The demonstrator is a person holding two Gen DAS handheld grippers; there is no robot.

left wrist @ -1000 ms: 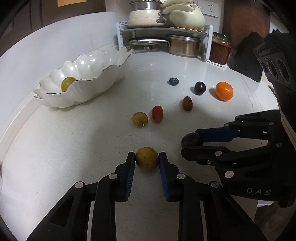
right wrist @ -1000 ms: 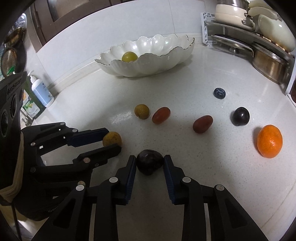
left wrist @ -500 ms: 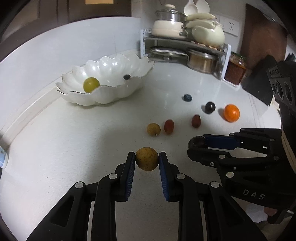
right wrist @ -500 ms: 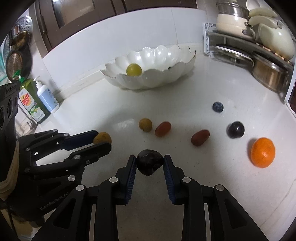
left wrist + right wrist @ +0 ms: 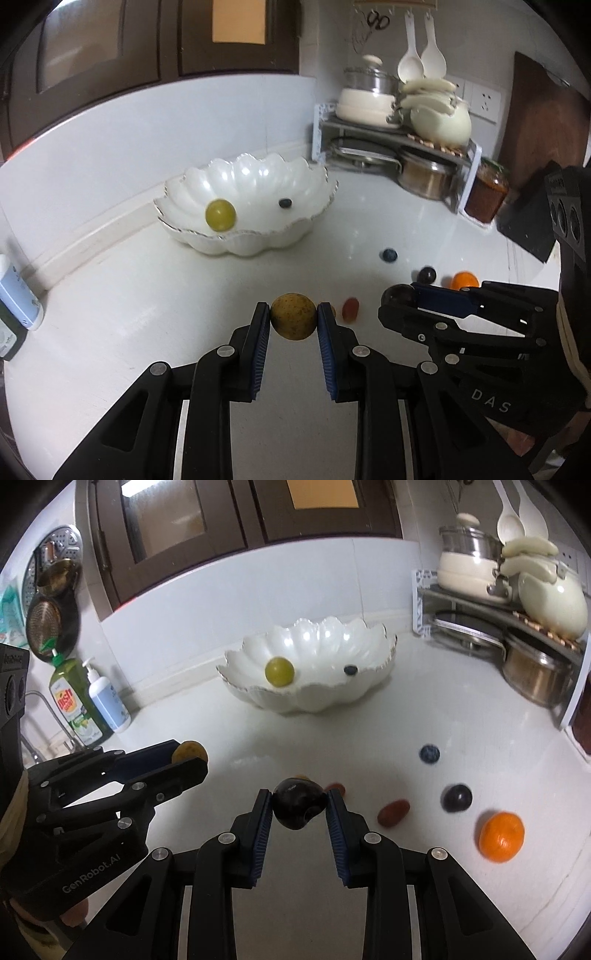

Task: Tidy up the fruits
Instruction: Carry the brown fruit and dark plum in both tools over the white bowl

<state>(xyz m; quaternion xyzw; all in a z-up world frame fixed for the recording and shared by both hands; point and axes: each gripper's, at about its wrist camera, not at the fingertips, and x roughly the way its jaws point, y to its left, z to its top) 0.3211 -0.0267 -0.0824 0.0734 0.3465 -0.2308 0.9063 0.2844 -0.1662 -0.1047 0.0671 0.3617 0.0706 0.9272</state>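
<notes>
With a green grape (image 5: 220, 215) and a blueberry (image 5: 284, 202) already in the white scalloped bowl (image 5: 258, 236) at upper centre, my left fingers (image 5: 293, 320) pinch a speckled yellow fruit (image 5: 293, 320) and my right fingers (image 5: 299, 808) a dark plum (image 5: 299, 808), while five or so fruits, among them an orange tangerine (image 5: 501, 836), wait on the white tabletop (image 5: 461, 716).

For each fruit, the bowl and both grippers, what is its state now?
left gripper: shut on speckled yellow fruit
right gripper: shut on dark plum
white bowl: upright, holds green grape, small blueberry
orange: on counter

The left gripper (image 5: 293, 320) clamps a speckled yellow fruit (image 5: 293, 316) above the white counter (image 5: 147, 302).
</notes>
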